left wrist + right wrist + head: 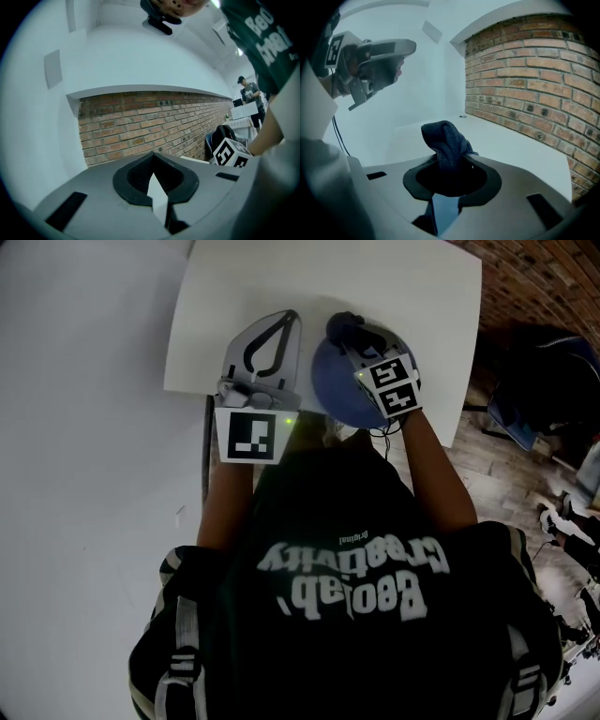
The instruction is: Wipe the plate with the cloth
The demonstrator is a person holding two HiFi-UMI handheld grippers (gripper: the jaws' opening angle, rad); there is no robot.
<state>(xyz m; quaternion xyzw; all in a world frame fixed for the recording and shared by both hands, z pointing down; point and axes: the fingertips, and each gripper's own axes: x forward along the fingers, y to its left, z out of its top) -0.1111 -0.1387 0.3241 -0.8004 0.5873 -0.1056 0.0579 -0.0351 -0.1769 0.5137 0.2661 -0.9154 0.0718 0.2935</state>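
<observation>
A blue plate [336, 382] lies on the white table [234, 296] near its front edge. My right gripper [351, 336] hangs over the plate's far part, shut on a bunched dark blue cloth [345, 327]. In the right gripper view the cloth [446, 139] sticks up from between the jaws, and a sliver of the plate [440, 213] shows below them. My left gripper [292, 317] is beside the plate's left edge, shut with nothing in it. In its own view the left gripper [154, 155] points up at the wall.
A brick wall [534, 84] runs along the table's right side. Dark chairs and bags [544, 381] stand on the floor to the right. A thin cable [206, 456] hangs at the table's front edge. A person [247, 88] stands far off.
</observation>
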